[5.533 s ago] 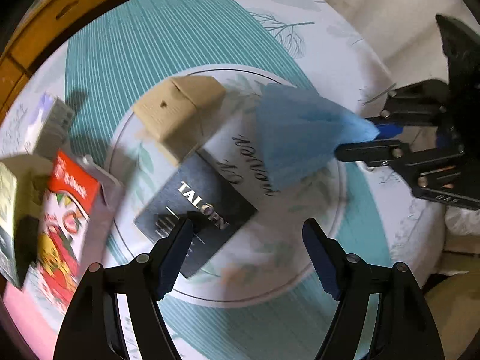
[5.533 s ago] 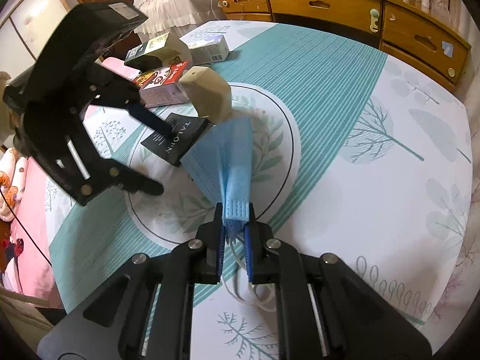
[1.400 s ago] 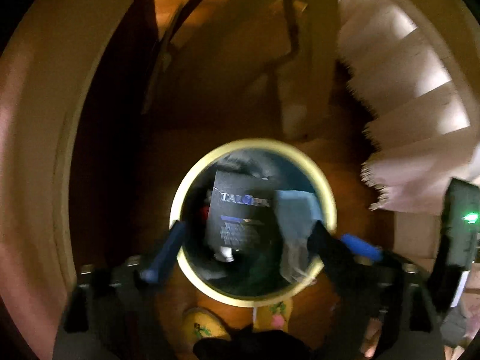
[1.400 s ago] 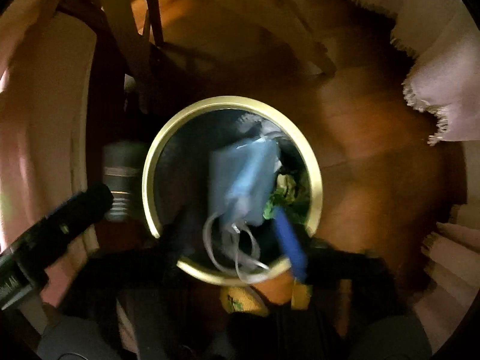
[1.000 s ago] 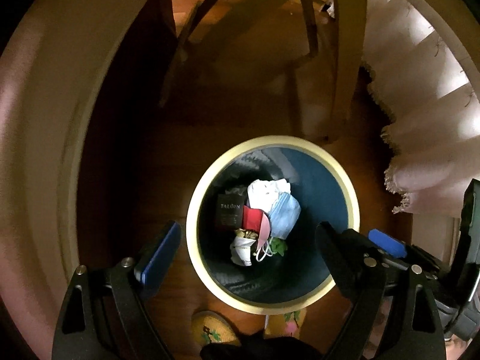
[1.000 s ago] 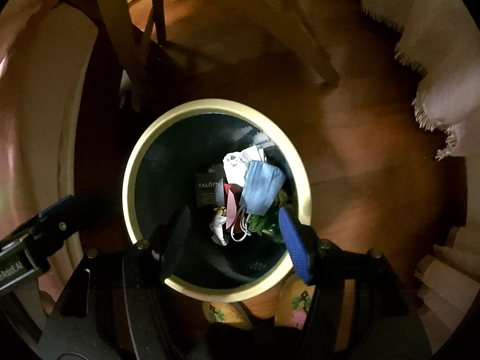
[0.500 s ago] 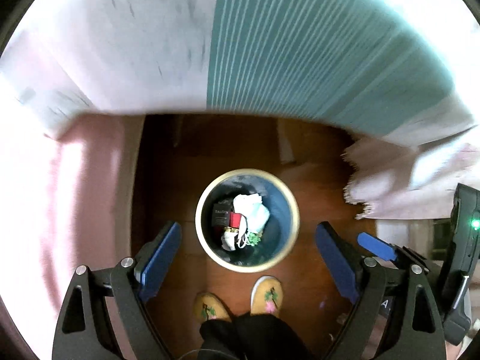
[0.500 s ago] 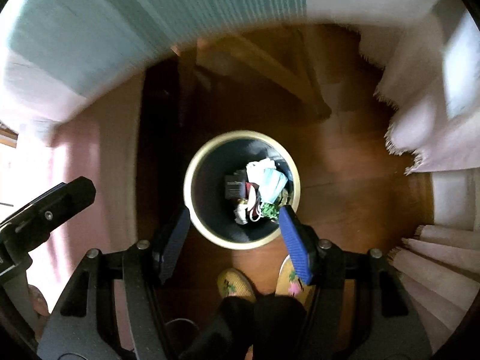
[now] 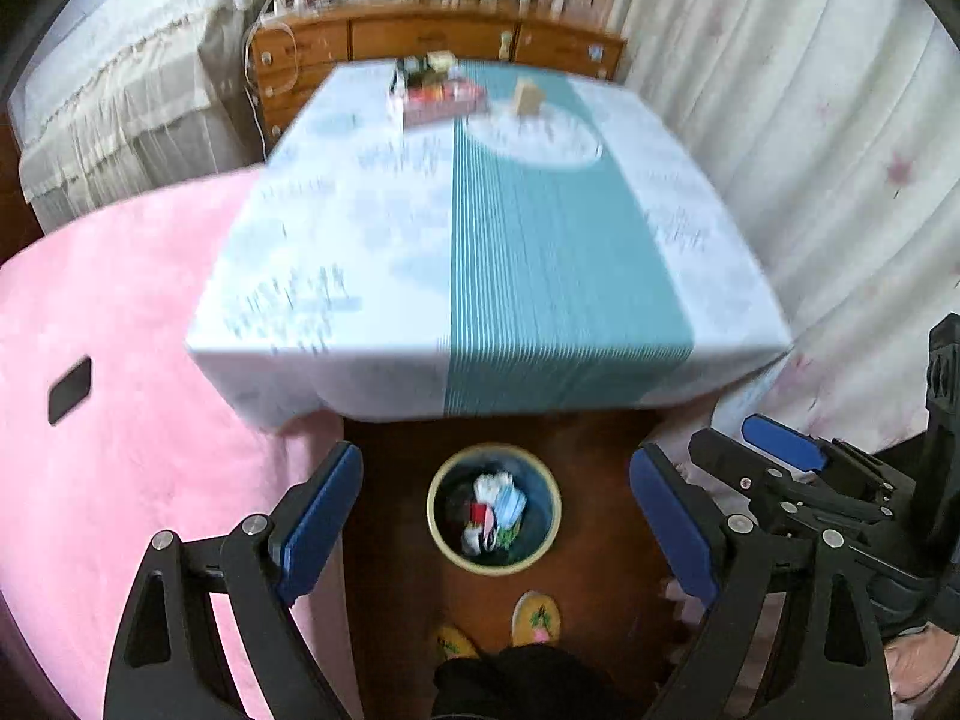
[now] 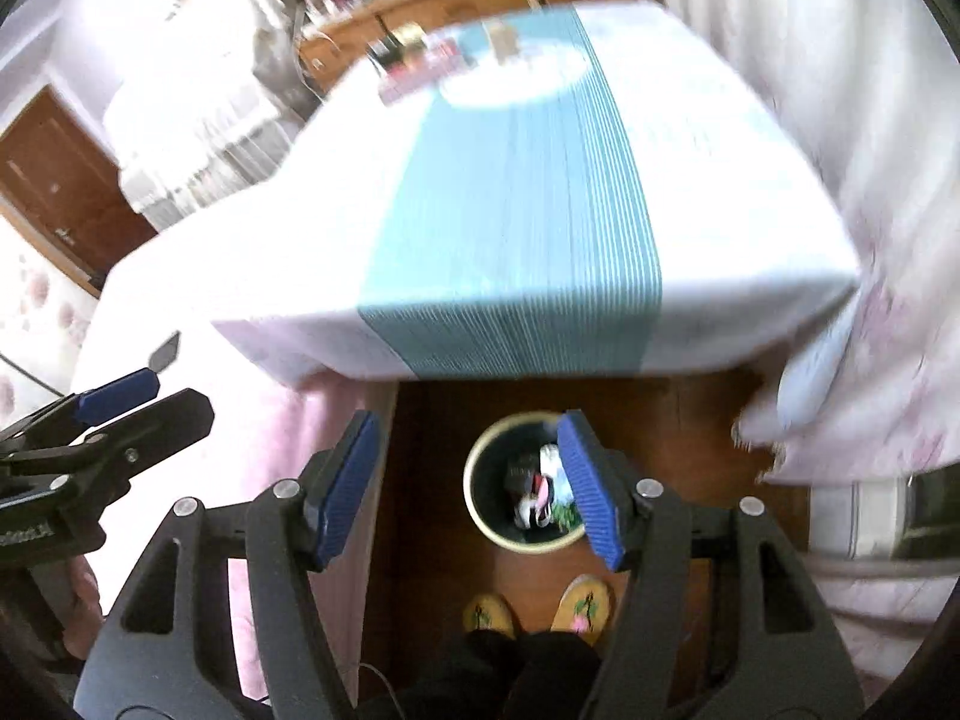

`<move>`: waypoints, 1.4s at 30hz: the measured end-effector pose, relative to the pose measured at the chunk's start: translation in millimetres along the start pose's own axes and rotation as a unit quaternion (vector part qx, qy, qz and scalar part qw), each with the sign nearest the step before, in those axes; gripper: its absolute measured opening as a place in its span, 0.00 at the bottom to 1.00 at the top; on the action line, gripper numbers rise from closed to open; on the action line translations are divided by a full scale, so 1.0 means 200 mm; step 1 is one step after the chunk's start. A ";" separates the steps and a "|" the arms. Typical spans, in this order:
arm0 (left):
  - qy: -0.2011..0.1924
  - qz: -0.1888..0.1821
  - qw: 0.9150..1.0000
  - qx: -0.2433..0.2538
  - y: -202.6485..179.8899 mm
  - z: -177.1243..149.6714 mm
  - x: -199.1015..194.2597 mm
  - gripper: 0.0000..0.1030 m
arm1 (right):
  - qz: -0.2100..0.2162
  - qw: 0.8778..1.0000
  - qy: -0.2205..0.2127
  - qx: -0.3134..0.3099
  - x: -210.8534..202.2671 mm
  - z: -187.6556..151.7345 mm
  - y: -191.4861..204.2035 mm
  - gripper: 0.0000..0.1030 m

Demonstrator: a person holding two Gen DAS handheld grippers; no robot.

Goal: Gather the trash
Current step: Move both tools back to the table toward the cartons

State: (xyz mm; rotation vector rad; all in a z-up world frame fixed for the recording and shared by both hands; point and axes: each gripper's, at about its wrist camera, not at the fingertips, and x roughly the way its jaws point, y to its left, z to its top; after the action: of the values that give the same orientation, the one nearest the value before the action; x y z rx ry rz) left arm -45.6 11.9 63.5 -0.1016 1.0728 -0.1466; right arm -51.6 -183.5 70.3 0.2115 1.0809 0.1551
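Observation:
A round bin [image 9: 441, 531] [image 10: 480, 516] with a pale rim stands on the wooden floor below the table's near edge. It holds a blue face mask [image 9: 510, 503], a dark card and other scraps. My left gripper [image 9: 493, 516] hangs high above it, open and empty. My right gripper [image 10: 468, 486] is also open and empty, and shows at the right of the left wrist view. On the far end of the table [image 9: 540, 228] [image 10: 510, 180] remain a beige box [image 9: 527, 97] and several cartons [image 9: 441, 97], blurred.
A pink cover [image 9: 120, 390] lies left of the table with a dark phone-like slab [image 9: 69, 390] on it. Curtains [image 9: 810, 150] hang at the right. A wooden dresser [image 9: 432, 39] stands behind the table. The person's slippered feet [image 9: 534, 618] stand beside the bin.
Both grippers rose from just above the bin to well above table height, staying open. The dark card and blue mask held earlier now lie in the bin.

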 end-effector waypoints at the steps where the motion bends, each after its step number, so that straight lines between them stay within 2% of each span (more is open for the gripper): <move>1: -0.012 0.003 1.000 0.003 -0.01 0.05 -0.08 0.89 | 0.002 1.000 -0.011 -0.006 -0.06 0.04 0.02 0.57; 5: -0.058 0.019 0.998 0.013 -0.05 0.18 -0.33 0.89 | 0.007 0.998 -0.053 -0.028 -0.31 0.19 0.11 0.57; 9: -0.088 0.029 0.996 0.011 -0.08 0.30 -0.52 0.89 | 0.011 0.996 -0.079 -0.044 -0.45 0.29 0.16 0.57; 14: -0.116 0.047 0.992 0.012 -0.13 0.44 -0.65 0.89 | 0.016 0.991 -0.112 -0.074 -0.64 0.43 0.20 0.57; 22: -0.146 0.070 0.987 -0.007 -0.15 0.64 -0.76 0.89 | 0.030 0.987 -0.127 -0.089 -0.73 0.64 0.15 0.57; 28: -0.125 0.074 0.989 -0.025 -0.03 0.74 -0.62 0.89 | 0.031 0.988 -0.126 -0.078 -0.66 0.78 0.09 0.57; 34: -0.121 0.072 0.990 -0.025 0.15 0.94 -0.43 0.89 | 0.022 0.991 -0.116 -0.059 -0.46 0.94 0.07 0.57; 39: -0.103 0.055 0.993 -0.010 0.38 1.24 -0.15 0.89 | 0.007 0.994 -0.107 -0.039 -0.15 1.14 0.10 0.57; 42: -0.085 0.037 0.996 -0.003 0.55 1.50 0.07 0.89 | -0.008 0.995 -0.095 -0.007 0.08 1.30 0.13 0.57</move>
State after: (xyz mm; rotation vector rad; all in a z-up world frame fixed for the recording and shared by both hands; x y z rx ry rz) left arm 232.0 121.1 177.5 -0.0776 0.9063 -0.0677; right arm 186.4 -179.9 180.1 0.2014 0.8922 0.1253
